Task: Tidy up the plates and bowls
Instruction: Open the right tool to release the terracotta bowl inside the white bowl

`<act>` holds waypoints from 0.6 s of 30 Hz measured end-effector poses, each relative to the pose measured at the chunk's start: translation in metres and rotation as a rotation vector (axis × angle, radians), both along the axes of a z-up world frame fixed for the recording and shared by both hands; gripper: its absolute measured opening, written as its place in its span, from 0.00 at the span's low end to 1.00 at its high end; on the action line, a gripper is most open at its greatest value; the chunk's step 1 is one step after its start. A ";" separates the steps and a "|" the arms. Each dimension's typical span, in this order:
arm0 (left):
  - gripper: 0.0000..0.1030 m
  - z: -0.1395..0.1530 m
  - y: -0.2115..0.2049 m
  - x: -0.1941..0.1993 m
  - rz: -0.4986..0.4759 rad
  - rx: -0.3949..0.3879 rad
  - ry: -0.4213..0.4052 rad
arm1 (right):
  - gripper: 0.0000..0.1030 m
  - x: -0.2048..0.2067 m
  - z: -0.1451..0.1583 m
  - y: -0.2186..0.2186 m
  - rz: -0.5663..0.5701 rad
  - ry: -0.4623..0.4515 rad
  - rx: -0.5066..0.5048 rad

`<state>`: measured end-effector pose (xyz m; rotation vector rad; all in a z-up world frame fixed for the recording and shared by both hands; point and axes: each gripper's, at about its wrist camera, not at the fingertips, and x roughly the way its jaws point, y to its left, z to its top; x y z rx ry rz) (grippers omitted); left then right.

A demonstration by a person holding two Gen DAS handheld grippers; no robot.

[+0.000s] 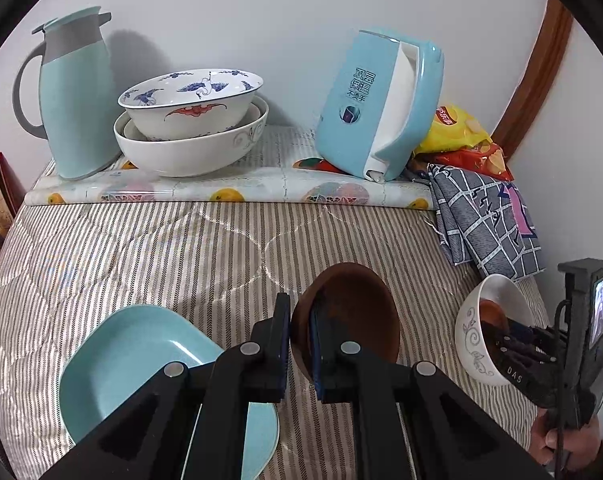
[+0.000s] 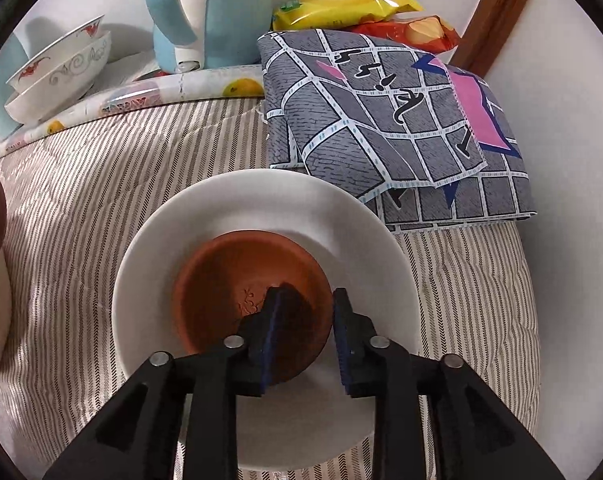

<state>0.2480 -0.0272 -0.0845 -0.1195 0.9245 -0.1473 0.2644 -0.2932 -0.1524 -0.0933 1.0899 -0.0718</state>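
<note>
Bowls (image 1: 189,120), striped quilt (image 1: 141,248), white wall (image 1: 261,8)

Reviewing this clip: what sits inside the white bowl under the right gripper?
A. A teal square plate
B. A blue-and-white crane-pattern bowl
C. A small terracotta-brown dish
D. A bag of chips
C: the right wrist view shows a small terracotta-brown dish resting inside the white bowl, with the right gripper straddling the dish's rim, one jaw inside and one outside.
</note>
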 end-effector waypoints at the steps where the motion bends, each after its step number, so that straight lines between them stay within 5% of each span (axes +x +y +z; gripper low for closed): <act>1: 0.09 0.001 -0.001 -0.001 -0.001 0.001 0.000 | 0.33 -0.001 0.001 -0.001 -0.001 -0.002 0.011; 5: 0.09 0.006 -0.004 -0.005 -0.008 0.004 -0.008 | 0.45 -0.007 0.009 -0.002 -0.010 -0.026 0.033; 18: 0.09 0.030 -0.034 -0.029 -0.046 0.010 -0.048 | 0.45 -0.049 0.048 -0.030 -0.016 -0.138 0.117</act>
